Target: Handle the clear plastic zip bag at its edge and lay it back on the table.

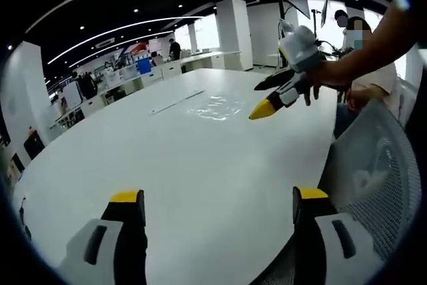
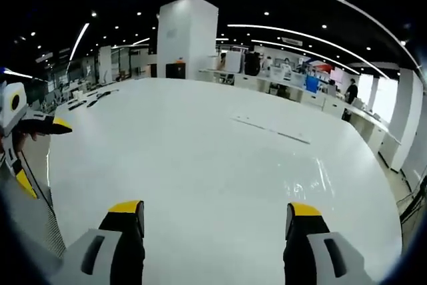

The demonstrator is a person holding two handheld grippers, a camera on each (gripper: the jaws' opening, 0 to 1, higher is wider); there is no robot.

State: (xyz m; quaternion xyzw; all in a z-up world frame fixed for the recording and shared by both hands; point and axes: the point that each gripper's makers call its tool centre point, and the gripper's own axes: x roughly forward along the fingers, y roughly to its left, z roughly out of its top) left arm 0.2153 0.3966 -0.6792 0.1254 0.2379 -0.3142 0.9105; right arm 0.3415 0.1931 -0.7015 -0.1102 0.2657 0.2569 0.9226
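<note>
You are holding both grippers' fingers [image 1: 127, 199] wide apart, gripping nothing; the clear zip bag [image 1: 215, 106] is lying flat on the counter [image 1: 200, 165], far ahead.

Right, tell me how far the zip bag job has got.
Nothing looks done. The clear plastic zip bag lies flat on the white table, untouched. In hand: the right gripper hovers open beside the bag, apart from it, while the left gripper waits open farther back. Left: grasp the bag's edge, lift it, lay it back on the table.
</note>
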